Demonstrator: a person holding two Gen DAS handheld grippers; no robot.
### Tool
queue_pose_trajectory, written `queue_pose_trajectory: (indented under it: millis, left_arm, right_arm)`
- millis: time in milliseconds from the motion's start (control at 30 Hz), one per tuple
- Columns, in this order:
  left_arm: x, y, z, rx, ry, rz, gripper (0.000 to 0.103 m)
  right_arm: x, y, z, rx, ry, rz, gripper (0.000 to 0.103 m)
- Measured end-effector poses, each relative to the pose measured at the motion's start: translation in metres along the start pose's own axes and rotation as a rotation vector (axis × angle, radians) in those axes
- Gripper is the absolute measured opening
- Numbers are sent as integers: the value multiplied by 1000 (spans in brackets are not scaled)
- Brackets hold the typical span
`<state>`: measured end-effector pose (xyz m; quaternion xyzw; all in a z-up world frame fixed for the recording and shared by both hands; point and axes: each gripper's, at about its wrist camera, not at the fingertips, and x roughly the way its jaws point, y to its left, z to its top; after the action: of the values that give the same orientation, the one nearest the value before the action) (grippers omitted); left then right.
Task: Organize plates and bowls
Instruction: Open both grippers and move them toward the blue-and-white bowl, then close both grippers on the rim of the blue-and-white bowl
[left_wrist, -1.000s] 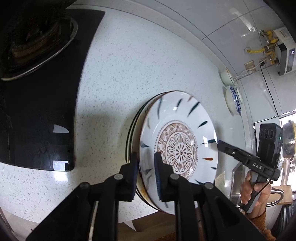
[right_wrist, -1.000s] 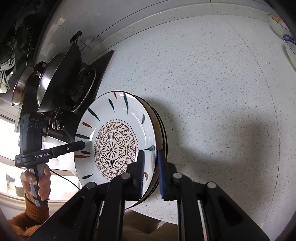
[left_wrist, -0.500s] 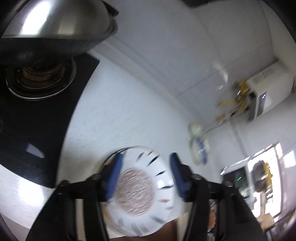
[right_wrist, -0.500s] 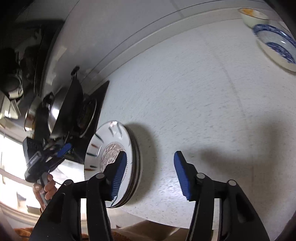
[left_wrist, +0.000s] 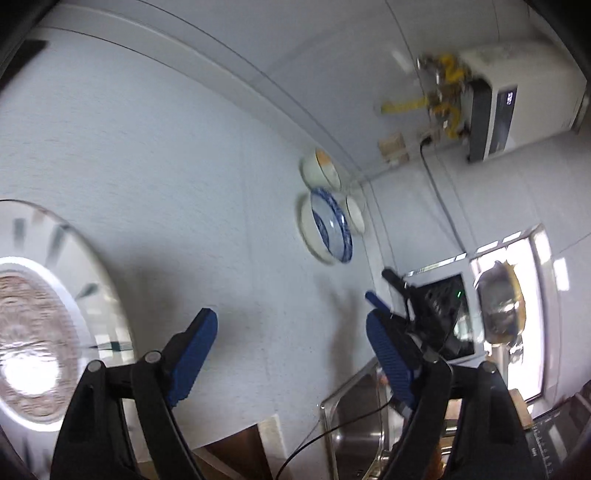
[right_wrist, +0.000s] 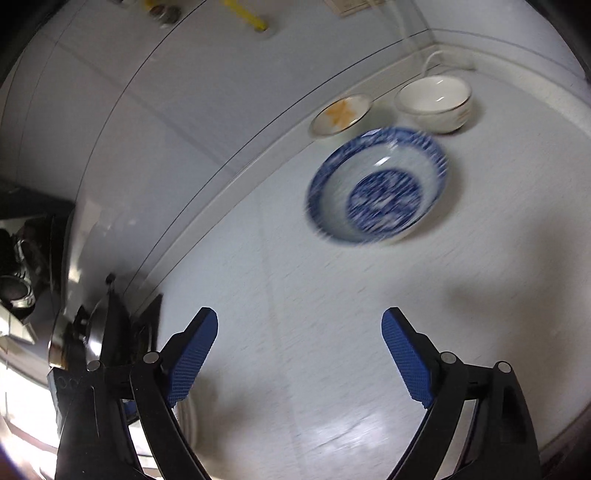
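Observation:
The stack of patterned plates (left_wrist: 40, 332) lies on the white counter at the left of the left wrist view. My left gripper (left_wrist: 291, 332) is open and empty, to the right of the stack. My right gripper (right_wrist: 299, 332) is open and empty above the counter, facing a blue-and-white bowl (right_wrist: 376, 184). Behind that bowl stand a small bowl with an orange mark (right_wrist: 341, 114) and a white bowl (right_wrist: 434, 103). The same bowls show in the left wrist view: the blue one (left_wrist: 327, 230), the orange-marked one (left_wrist: 320, 171) and the white one (left_wrist: 355, 214).
A wok on the stove (right_wrist: 85, 325) is at the left of the right wrist view. A steel sink (left_wrist: 354, 424) lies at the counter's right end, near the window. A water heater (left_wrist: 517, 99) hangs on the tiled wall. The other gripper (left_wrist: 417, 295) shows above the sink.
Both grippers let go of the top plate, opened wide and swung away from the stack toward the bowls at the back right. The plate now rests on the stack.

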<state>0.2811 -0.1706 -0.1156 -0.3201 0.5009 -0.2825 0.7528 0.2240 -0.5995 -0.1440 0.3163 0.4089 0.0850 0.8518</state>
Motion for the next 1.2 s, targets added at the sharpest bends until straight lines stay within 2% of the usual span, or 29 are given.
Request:
queue_pose_trajectory:
  millis: [133, 267, 367, 533, 767, 933, 967, 1033, 1067, 1133, 1167, 1200]
  left_arm:
    - [75, -49, 10, 93, 48, 106, 83]
    - [145, -80, 38, 152, 61, 209, 81]
    - [183, -93, 59, 201, 70, 271, 81]
    - [232, -92, 92, 211, 87, 339, 81]
    - [293, -78, 131, 166, 118, 362, 80]
    - [328, -76, 142, 159, 189, 334, 63]
    - [334, -74, 143, 151, 206, 321, 59]
    - [344, -72, 145, 144, 218, 293, 54]
    - [348, -72, 146, 146, 224, 282, 51]
    - [354, -73, 149, 140, 236, 258, 45]
    - [357, -72, 151, 139, 247, 248, 39]
    - [359, -72, 152, 145, 252, 247, 34]
  right_arm:
    - [-3, -36, 38, -3, -19, -55, 88]
    - [8, -66, 71, -9, 9, -95, 88]
    - [22, -77, 91, -32, 39, -102, 88]
    - [43, -90, 107, -42, 66, -81, 88]
    - [80, -98, 122, -83, 148, -101, 88]
    - [95, -103, 130, -102, 177, -106, 86]
    - [98, -104, 131, -101, 184, -100, 83]
    - [102, -105, 132, -93, 195, -98, 69]
    - [104, -107, 133, -87, 201, -98, 68]
    - [106, -109, 133, -88, 201, -99, 58]
    - [106, -109, 134, -87, 205, -98, 55]
    - [108, -111, 135, -83, 206, -96, 47]
